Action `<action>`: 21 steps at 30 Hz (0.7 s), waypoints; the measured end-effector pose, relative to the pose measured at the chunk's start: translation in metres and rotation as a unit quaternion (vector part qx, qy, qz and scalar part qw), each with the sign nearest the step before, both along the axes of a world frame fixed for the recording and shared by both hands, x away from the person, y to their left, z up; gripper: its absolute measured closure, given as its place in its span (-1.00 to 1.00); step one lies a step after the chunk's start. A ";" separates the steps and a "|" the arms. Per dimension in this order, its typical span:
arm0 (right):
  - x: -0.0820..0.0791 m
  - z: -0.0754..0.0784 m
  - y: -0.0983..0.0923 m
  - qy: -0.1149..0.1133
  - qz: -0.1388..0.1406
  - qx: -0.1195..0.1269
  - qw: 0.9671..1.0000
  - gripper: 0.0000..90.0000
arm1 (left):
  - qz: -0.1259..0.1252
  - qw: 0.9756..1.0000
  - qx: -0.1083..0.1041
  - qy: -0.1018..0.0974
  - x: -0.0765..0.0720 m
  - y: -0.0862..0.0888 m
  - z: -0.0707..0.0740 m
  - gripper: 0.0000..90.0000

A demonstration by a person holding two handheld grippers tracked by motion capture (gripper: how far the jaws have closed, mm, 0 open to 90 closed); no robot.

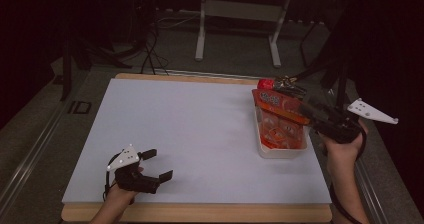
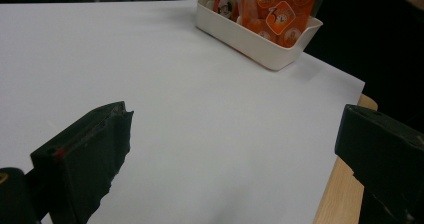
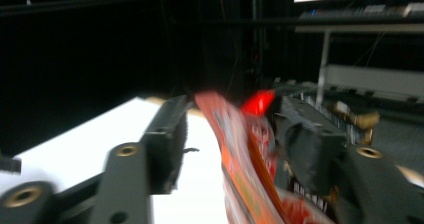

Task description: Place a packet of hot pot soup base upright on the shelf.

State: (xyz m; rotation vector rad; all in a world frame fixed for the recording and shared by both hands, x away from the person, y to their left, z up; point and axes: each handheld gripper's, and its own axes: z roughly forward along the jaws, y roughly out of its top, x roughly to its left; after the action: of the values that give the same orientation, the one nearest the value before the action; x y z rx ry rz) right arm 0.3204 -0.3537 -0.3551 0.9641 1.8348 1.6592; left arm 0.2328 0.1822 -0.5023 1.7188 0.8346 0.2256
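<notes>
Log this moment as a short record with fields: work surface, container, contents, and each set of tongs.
surface: white table top on a wooden board
container: cream bin at the table's right side
contents: orange snack packets standing in the bin
right tongs: over the bin's far end, jaws apart, an orange packet between them; the blur hides whether the pads touch it
left tongs: near the front left corner, jaws wide apart, nothing between them
</notes>
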 end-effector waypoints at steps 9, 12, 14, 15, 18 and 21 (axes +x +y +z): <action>-0.020 0.020 0.030 -0.022 0.058 -0.006 0.998 -0.58 | -0.004 1.000 -0.001 -0.005 -0.001 -0.001 0.000 -0.97; -0.023 0.011 0.042 -0.015 0.076 -0.007 0.997 -0.63 | -0.006 1.000 -0.002 -0.005 -0.001 -0.001 0.000 -0.96; -0.024 0.002 0.050 -0.003 0.088 -0.006 0.996 -0.65 | -0.006 1.000 -0.001 -0.004 -0.001 -0.001 -0.001 -0.97; -0.024 -0.004 0.053 0.002 0.092 -0.007 0.996 -0.66 | -0.006 1.000 -0.003 -0.004 -0.002 -0.001 -0.001 -0.96; -0.023 -0.020 0.062 0.021 0.103 -0.010 0.994 -0.66 | -0.006 1.000 -0.003 -0.004 -0.001 -0.001 -0.001 -0.96; -0.021 -0.037 0.068 0.039 0.124 -0.007 0.991 -0.66 | -0.008 1.000 -0.003 -0.004 -0.002 -0.001 -0.001 -0.96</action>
State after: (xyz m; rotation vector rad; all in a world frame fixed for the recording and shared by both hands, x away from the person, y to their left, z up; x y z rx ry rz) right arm 0.2993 -0.2853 -0.3920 0.8329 2.0884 1.7694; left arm 0.2313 0.1811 -0.5034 1.7169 0.8159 0.2187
